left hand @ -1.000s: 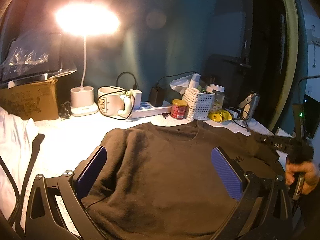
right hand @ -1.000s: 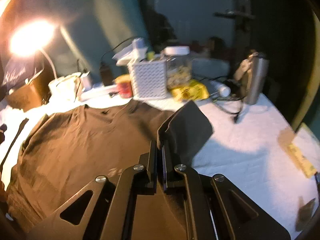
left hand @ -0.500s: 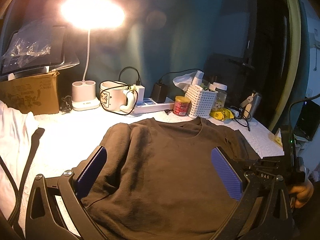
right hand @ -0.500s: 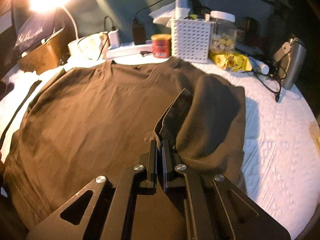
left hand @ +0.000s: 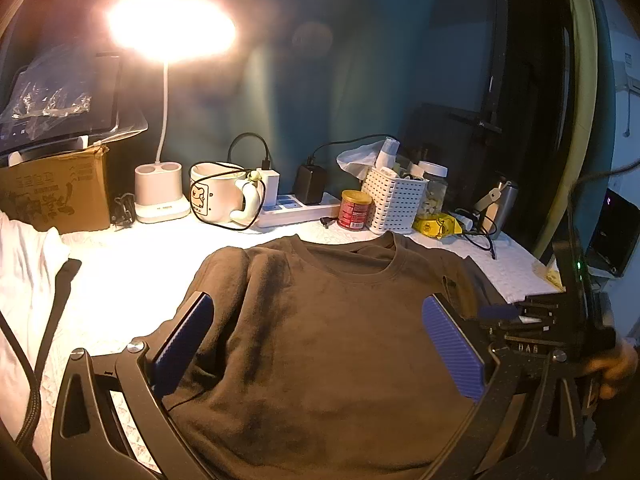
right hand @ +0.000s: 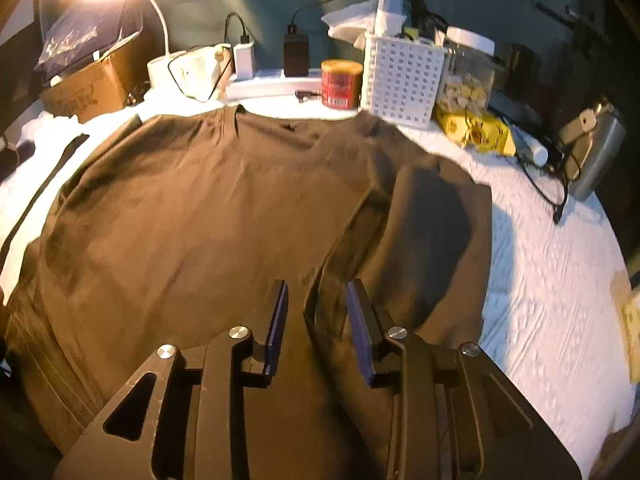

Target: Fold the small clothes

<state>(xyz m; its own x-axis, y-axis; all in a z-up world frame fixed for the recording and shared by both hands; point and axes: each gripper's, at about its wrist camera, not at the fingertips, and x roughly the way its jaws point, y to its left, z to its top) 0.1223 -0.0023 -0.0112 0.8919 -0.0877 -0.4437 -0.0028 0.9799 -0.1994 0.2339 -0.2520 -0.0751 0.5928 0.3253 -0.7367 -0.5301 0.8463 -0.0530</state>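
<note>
A dark brown T-shirt lies flat on the white table cover, collar towards the back. Its right sleeve is folded inward and lies on the body. My right gripper hovers low over that fold, its jaws opening; the fold's edge lies between the blue pads without being pressed. In the left wrist view the right gripper sits at the shirt's right edge, a hand on its handle. My left gripper stands wide open above the shirt's lower middle, holding nothing.
Along the back stand a lit desk lamp, a mug, a power strip, a red can, a white basket and a jar. A cardboard box and white cloth lie left; a metal bottle right.
The right gripper came down with the sleeve, laid it onto the shirt's body, then its jaws parted and released the cloth. The left gripper stayed put.
</note>
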